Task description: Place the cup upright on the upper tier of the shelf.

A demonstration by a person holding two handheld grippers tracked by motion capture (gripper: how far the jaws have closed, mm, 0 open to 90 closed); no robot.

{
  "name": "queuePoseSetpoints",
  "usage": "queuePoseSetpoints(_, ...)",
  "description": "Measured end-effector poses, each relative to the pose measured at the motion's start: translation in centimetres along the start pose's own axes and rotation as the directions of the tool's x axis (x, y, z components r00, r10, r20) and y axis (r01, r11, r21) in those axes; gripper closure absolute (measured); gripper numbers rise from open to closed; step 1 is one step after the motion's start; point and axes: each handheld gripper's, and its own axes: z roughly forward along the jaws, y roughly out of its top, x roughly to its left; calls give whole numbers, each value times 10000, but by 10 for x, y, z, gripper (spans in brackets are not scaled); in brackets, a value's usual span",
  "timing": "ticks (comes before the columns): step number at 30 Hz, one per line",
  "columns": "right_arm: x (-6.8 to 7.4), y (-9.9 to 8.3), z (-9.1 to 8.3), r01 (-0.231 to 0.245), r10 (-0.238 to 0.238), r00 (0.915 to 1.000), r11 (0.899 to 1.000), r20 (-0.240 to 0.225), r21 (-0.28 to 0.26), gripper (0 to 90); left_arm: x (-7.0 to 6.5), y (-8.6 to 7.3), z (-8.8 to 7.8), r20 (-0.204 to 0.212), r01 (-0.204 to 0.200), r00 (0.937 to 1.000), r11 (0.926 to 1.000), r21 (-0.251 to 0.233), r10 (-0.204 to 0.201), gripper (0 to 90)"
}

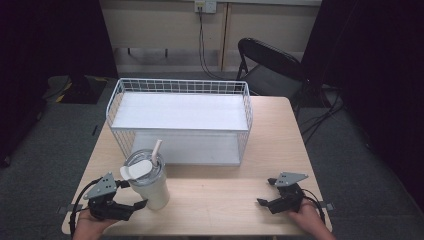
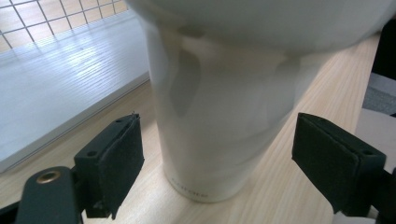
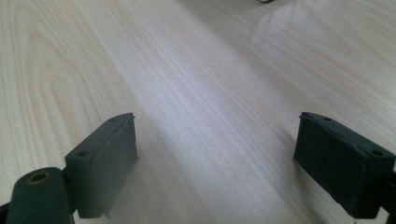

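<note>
The left tool (image 1: 131,198) sits at the near-left of the tabletop (image 1: 225,200), its jaws spread wide and holding nothing. The cup (image 1: 148,185) stands upright between them in the left gripper view, with a clear gap on each side, so neither pad touches it.

The cup (image 2: 219,116) is a cream tumbler with a clear lid (image 1: 143,165) and a straw (image 1: 157,149), standing on the tabletop just in front of the wire rack (image 1: 180,120), near the rack's left end. Its wall looks smooth, glossy and rigid, so it will probably not give under the pads and may slip if squeezed lightly. The body tapers toward the base, and the wider top likely makes it top-heavy; whether it holds liquid cannot be told, so its weight is uncertain. The best hold is likely across the mid body, where the pads can bear on the wall, well clear of the lid and straw, which look loose and fragile. A grip low at the narrow base risks tipping it.

To the right of the cup and well apart from it, the right tool (image 1: 270,194) rests on bare wood, jaws equally wide and empty.
</note>
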Motion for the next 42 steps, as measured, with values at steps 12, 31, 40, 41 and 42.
queuePoseSetpoints(12,0,0,0,2,-2,10000,10000,-1,2,125,-2,6,3,244,80,9997,9971,-753,-61,158)
queuePoseSetpoints(31,0,0,0,6,-6,10000,10000,-1,2,125,-3,11,23,111,-50,9999,9936,-1129,63,86)
queuePoseSetpoints(40,0,0,0,5,-5,10000,10000,-1,2,125,-3,11,28,131,-85,9999,9911,-1328,103,73)
queuePoseSetpoints(41,0,0,0,1,-1,10000,10000,2,-1,125,-3,11,29,127,-72,9999,9906,-1367,90,73)
queuePoseSetpoints(42,0,0,0,5,-5,10000,10000,-1,2,125,-3,11,29,122,-74,9999,9901,-1405,92,72)
